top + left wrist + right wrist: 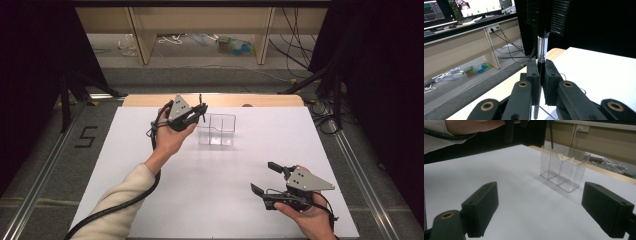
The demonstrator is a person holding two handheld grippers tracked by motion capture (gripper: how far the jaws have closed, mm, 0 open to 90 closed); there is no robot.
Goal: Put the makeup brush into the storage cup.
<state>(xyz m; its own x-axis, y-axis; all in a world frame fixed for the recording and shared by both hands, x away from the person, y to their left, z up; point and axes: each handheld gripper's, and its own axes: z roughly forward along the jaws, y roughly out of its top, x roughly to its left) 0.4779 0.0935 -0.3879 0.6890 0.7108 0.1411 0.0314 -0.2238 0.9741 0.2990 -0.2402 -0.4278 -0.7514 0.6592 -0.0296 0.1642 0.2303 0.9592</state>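
Up at the far side of the white table (210,200), the left gripper (200,114) is held above the surface by the person's left hand (170,137), its jaws clenched on a thin dark brush (541,50). Seen from the left gripper view, the brush stands upright between the two jaws, with a silver band on its handle and a black ribbed head at the top; the lower end of the handle runs down past the jaws. Just to the right of that gripper in the high view sits a clear plastic box (218,129), open at the top and split by clear walls into compartments. From the right gripper view the dark tip of the brush (551,135) hangs right above the far-left corner of the clear plastic box (564,168); whether it touches the rim I cannot tell. Nearer the person, the right gripper (266,177) rests low over the table in the right hand (310,217), well apart from the box, its jaws spread wide and holding nothing. Beyond the table lie a grey floor (200,60), cables and wooden desk legs.
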